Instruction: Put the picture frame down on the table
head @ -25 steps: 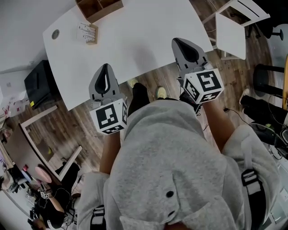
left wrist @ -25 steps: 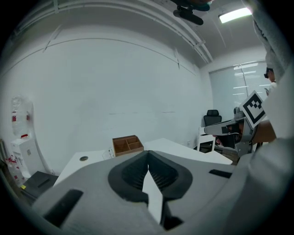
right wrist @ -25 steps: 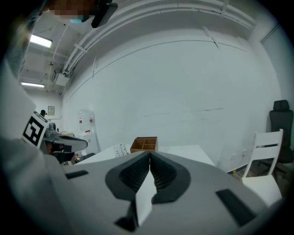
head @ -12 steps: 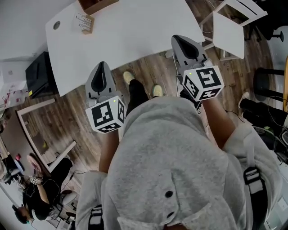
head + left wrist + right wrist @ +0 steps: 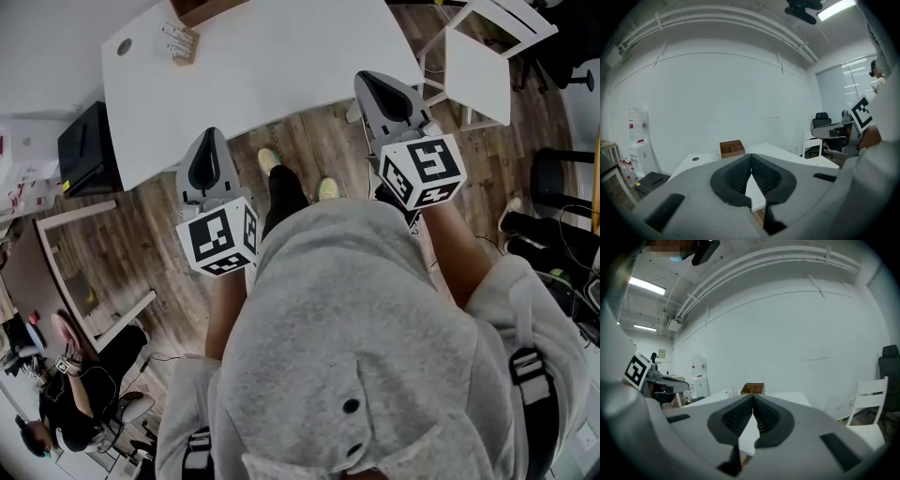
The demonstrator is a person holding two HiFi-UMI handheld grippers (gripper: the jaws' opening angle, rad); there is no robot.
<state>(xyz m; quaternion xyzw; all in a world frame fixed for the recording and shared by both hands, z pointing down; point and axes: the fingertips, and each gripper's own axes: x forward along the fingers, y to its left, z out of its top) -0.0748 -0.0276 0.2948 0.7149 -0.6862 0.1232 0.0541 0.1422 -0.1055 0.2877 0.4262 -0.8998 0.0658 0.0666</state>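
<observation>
Both claws pressed together, empty: left claw (image 5: 213, 141), right claw (image 5: 375, 86). Small wood-edged item, likely picture frame (image 5: 178, 42), on desk (image 5: 281, 66) well ahead-left of left claw, near wooden box (image 5: 202, 9). Placing step looks done; no grasp needed next.

Withdrawal from table
Left gripper (image 5: 208, 136) and right gripper (image 5: 367, 81) have drawn back to the white table's (image 5: 281, 56) near edge; more wooden floor (image 5: 309, 141) shows.

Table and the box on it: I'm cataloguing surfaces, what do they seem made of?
The table looks like white laminate or painted board: smooth, evenly white. The box looks like brown wood, with compartments; grain too small to confirm.
</observation>
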